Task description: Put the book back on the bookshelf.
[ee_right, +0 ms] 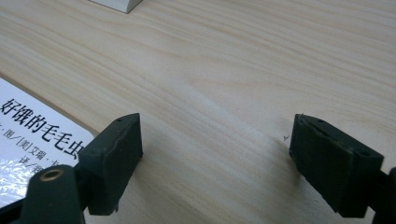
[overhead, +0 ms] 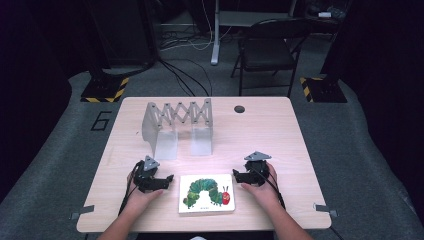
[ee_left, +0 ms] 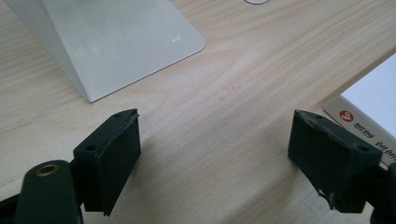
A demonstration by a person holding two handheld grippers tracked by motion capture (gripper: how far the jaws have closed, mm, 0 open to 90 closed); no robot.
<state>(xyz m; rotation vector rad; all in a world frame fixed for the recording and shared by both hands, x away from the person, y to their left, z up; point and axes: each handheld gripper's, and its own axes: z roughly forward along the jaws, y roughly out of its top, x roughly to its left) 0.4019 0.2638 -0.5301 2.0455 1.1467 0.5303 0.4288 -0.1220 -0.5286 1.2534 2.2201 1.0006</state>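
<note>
Both jaws wide open and empty: left gripper (overhead: 170, 178) and right gripper (overhead: 235, 175) flank the book (overhead: 206, 193); I'd pinch opposite edges evenly.

white book (overhead: 207, 193) near the desk's (overhead: 280, 135) front edge shows a green caterpillar with a red head; pale wood-grain desk, grey rack (overhead: 178, 126), black grippers

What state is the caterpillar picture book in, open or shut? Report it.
Shut. The caterpillar picture book lies flat on the table, front cover up, with no pages spread, between the left gripper and right gripper.
</note>
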